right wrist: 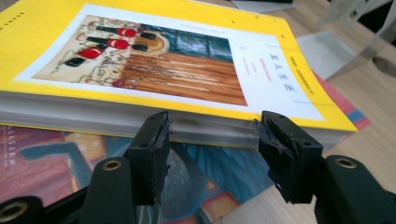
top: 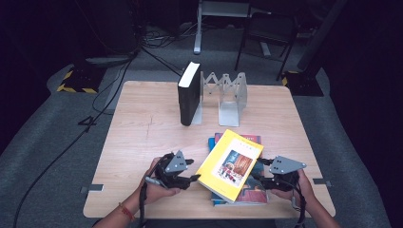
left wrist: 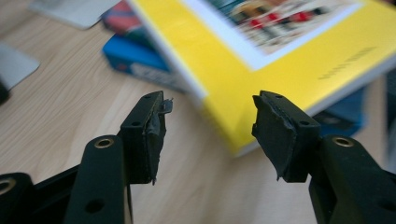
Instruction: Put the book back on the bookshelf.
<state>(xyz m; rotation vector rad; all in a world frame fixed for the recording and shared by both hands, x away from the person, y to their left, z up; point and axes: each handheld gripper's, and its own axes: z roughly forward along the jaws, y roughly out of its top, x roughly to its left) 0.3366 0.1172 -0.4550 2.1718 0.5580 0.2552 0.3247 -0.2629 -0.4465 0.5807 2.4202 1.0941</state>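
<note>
A yellow book (top: 230, 164) with a picture on its cover lies askew on a blue, colourful book (top: 249, 191) near the wooden table's (top: 142, 128) front edge. My left gripper (top: 195, 170) sits just off the yellow book's left corner, jaws apart and nothing between them. In the left gripper view, the yellow book (left wrist: 280, 51) and the blue one (left wrist: 135, 60) lie just beyond the left gripper (left wrist: 210, 116). My right gripper (top: 259, 170) is at the yellow book's right side. In the right gripper view, the right gripper (right wrist: 212, 135) stands open, facing the page edge of the yellow book (right wrist: 140, 56).
A thick black book (top: 188, 95) stands upright against a grey metal expanding book rack (top: 228, 95) at the table's far middle. Behind the table are a chair (top: 266, 33) and cables (top: 95, 118) on the grey floor. The table's left half is bare wood.
</note>
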